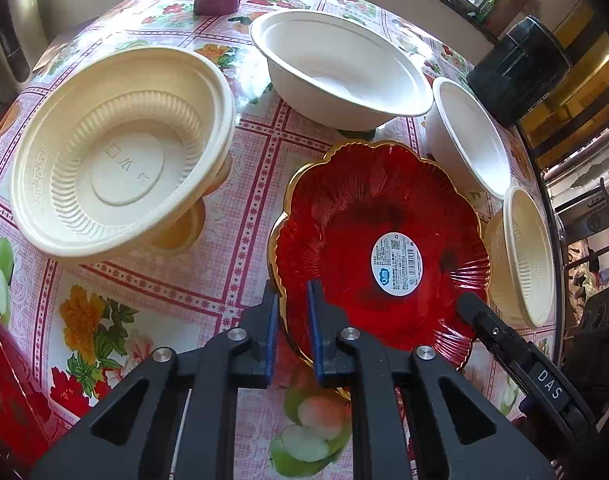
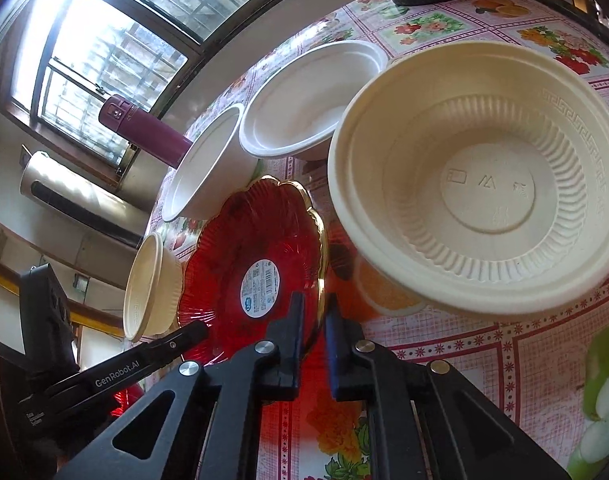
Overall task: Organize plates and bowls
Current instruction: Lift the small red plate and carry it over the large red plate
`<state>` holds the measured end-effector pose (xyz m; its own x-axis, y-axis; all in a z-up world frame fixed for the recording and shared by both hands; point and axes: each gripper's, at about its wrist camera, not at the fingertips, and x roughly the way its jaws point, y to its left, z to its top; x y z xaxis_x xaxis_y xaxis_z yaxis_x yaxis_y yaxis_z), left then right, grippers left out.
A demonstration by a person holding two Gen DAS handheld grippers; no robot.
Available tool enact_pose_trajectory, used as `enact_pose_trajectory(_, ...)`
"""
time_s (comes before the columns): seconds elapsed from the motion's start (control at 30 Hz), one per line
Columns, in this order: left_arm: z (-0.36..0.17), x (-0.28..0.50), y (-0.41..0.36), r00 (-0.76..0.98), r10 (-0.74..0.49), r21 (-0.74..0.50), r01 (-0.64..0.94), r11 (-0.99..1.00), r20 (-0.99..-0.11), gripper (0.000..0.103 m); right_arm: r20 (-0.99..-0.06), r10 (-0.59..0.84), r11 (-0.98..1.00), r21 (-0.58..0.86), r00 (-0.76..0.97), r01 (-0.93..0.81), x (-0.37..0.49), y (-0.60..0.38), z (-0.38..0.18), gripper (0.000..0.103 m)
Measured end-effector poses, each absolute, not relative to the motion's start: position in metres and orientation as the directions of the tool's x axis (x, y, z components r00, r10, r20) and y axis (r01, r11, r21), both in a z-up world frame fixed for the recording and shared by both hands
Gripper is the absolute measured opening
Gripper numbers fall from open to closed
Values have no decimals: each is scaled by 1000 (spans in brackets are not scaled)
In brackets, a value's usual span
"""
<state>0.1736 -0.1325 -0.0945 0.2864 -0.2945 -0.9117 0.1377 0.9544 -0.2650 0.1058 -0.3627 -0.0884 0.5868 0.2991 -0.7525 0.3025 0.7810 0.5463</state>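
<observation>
Floral-cloth surface; left gripper fingers clamp red plate gold rim, right gripper fingers pinch opposite rim. Cream bowl beside; plate's near edge hidden.

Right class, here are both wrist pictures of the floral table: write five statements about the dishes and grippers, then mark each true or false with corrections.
1. The left gripper has its jaws shut on the gold rim of the red glass plate. True.
2. The red plate carries a round paper label. True.
3. The large ribbed cream plastic bowl holds food. False: it is empty.
4. The right gripper grips a white paper bowl. False: it is shut on the red plate's rim.
5. The maroon flask stands on the plate. False: it stands apart, beyond the bowls.
</observation>
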Motion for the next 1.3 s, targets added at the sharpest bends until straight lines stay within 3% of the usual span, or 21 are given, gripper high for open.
enact_pose_trajectory(0.37,-68,126,-105,362,-282,-232,175,957,-889,12,-738,300,805,536,604,255,69,-335,-69,9)
enact_pose_trajectory(0.77,-16,66,-1,540,-209,-186,97,978,-816,12,-691,372,869,495,620,30,43,-232,-20,10)
enact_pose_trajectory(1.13,-43,45,89,529,-75,-125,-59,990,-846,14,-740,450,884,448,500,-132,46,-119,-40,11)
enact_pose_trajectory(1.3,-65,47,113,480,-68,-132,-101,986,-875,16,-769,434,899,403,470,-171,49,-84,-51,12)
